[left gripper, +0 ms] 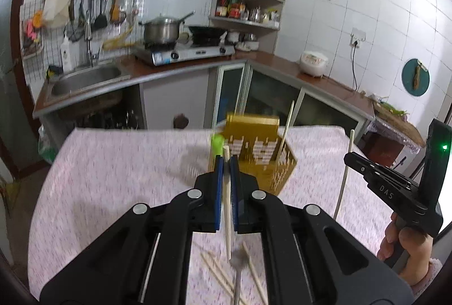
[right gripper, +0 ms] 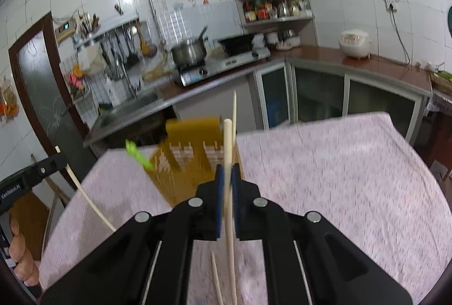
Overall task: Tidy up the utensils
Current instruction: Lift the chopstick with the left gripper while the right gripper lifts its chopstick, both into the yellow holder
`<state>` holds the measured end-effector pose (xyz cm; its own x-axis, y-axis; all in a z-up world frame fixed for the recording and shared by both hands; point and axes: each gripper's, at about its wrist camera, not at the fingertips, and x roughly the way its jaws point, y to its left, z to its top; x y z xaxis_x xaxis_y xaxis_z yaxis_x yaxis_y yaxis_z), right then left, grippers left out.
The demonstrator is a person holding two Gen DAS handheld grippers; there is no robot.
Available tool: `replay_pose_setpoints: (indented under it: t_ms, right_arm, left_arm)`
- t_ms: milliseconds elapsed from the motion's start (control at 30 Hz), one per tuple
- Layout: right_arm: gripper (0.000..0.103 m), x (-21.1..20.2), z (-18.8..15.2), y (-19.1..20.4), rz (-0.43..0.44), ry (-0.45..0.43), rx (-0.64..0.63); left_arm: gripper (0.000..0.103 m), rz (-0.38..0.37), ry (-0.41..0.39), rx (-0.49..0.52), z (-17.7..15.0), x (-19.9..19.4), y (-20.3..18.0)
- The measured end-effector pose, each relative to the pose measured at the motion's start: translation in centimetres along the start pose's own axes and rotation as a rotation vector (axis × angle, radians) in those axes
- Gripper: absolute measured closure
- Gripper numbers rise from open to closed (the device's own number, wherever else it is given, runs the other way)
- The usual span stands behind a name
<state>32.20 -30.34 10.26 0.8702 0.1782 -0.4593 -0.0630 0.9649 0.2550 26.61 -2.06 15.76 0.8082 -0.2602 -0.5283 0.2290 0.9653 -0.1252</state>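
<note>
Holding one pale wooden chopstick [left gripper: 227, 209] tight, your left gripper [left gripper: 226, 160] has its blue fingers [left gripper: 218, 177] pressed together on the stick. More pale chopsticks [left gripper: 217, 274] lie loose on the pink speckled tablecloth [left gripper: 113, 177] under it, next to a grey-handled utensil [left gripper: 236, 276] that is too blurry to name. Just past the fingertips stands the gold metal utensil holder with cut-out holes [left gripper: 254, 152]. It has a bright green thing [left gripper: 217, 141] at its left side and one stick [left gripper: 286, 132] leaning inside. Your right gripper [right gripper: 227, 170] is pinched shut on another pale chopstick [right gripper: 228, 192], with the holder straight in front of it. Behind the table is a kitchen counter with a steel pot [left gripper: 161, 29] and a white rice cooker [left gripper: 313, 63].
</note>
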Motion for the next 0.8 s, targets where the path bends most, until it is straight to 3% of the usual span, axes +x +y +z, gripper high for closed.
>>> replay_pose_setpoints:
  t_ms: [467,633,800]
  right_arm:
    - [0.097,2.5,10.4,1.8,-0.024,-0.211,0.024]
    - [0.097,4.7,11.5,2.0,-0.049,-0.254,0.032]
    - [0.097,7.4,10.8,2.2,-0.051,-0.267,0.029]
  left_arm:
    - [0.099,0.021,-0.132,0.048,11.4,1.6,-2.5]
    - [0.099,0.038,-0.156,0.056,12.8,3.8,-2.5]
    - [0.099,0.055,-0.143,0.075,11.4,7.6,-1.9]
